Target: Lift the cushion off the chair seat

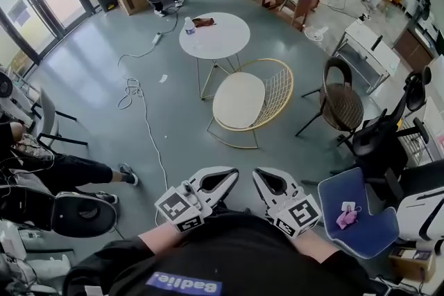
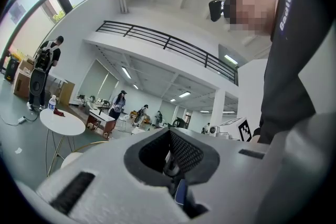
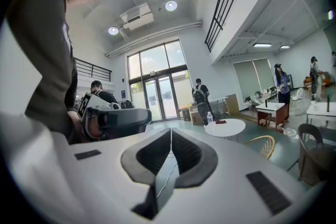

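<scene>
Cushion: cream oval cushion [image 1: 239,100] lies flat on the chair seat, at 12 o'clock from both tongs and well apart from them; nothing touches it.
Chair: gold wire chair [image 1: 277,88] stands on the grey floor [image 1: 90,80], its back rising at 3 o'clock of the cushion.
Left tongs: left tongs [image 1: 225,175] are closed with nothing between them, held low and close to the person's chest, pointing roughly level toward 12 o'clock.
Right tongs: right tongs [image 1: 262,176] are closed to a thin seam and empty, just beside the left pair at its 3 o'clock.
Worktop: round white worktop [image 1: 222,41] stands at 11 o'clock of the chair, near it.
Bottle: bottle [image 1: 189,25] stands upright near the worktop's 9 o'clock edge.
Cable: white cable [image 1: 143,116] trails across the floor at 9 o'clock of the chair.
Blue seat: blue seat [image 1: 364,232] at 3 o'clock of the right tongs carries a pink cloth [image 1: 345,216].
</scene>
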The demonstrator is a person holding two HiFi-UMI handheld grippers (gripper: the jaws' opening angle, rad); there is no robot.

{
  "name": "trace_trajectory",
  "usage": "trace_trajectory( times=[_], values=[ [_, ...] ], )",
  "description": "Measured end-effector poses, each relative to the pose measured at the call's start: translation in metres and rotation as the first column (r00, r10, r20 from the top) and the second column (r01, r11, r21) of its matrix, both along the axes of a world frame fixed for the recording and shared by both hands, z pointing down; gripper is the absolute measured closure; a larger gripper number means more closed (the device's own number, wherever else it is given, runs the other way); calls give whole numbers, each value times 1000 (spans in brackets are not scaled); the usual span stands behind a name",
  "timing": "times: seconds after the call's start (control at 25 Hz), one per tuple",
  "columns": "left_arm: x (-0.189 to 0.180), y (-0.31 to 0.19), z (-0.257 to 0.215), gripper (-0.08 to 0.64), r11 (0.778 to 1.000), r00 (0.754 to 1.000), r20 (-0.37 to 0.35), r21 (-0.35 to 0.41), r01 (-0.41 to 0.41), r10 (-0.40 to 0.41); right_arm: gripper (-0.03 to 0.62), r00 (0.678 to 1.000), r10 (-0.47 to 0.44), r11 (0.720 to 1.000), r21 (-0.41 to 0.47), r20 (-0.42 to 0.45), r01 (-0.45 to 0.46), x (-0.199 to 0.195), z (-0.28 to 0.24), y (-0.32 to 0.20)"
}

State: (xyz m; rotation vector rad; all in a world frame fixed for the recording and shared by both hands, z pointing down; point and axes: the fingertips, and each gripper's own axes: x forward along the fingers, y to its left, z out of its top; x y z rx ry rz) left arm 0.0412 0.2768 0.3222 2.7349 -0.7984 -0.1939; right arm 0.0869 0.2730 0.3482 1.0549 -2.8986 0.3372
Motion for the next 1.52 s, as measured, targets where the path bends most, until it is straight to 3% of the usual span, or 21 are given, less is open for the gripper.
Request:
trace_trajectory(
  times=[0.32, 0.68, 0.96, 1.28, 1.52],
  values=[
    [-13, -67, 7, 543, 1000, 1000, -15, -3, 10, -10, 565, 1000, 10, 1000, 4, -19, -10, -9, 4, -66],
    [-68, -194, 19, 543, 1000, 1000, -13, 8, -20, 20, 565, 995, 93, 995, -25, -47, -95, -50, 10, -179],
    [-105, -274, 51, 543, 997, 997, 30, -33, -74, 75, 565, 984, 165, 985, -44, -71, -168, -81, 17, -249],
    [-117, -324, 88, 543, 997, 997, 74, -73, 0, 6, 565, 987, 138, 985, -89, -78, -145, -87, 42, -292],
    [-115, -355, 146, 543, 987, 992, 105, -136, 82, -68, 565, 991, 110, 981, -153, -77, -121, -78, 79, -307]
  ],
)
